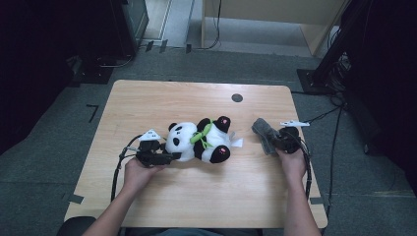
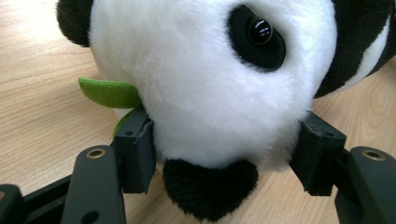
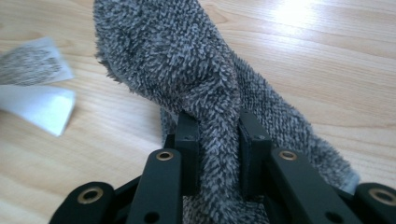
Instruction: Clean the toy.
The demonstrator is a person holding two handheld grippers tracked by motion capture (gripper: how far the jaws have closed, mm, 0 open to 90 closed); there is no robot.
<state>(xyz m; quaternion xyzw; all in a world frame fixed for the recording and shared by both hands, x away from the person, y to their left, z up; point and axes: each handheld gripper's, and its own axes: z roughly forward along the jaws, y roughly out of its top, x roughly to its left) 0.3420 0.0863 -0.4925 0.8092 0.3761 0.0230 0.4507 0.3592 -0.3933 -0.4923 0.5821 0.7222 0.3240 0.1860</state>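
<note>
At the left of the table, the left gripper has its jaws about half apart and pressed into the sides of the plush panda's white head; in the left gripper view the pads sink into the fur on both sides of the muzzle, with a green felt leaf poking out beside one pad. The panda lies on its back mid-table, head toward that gripper, pink-soled feet toward the other hand. Over on the right side, the right gripper is pinched nearly together on a fold of the grey fuzzy sock, whose far end rests on the wooden table. The panda's white tag lies flat just beside the sock.
</note>
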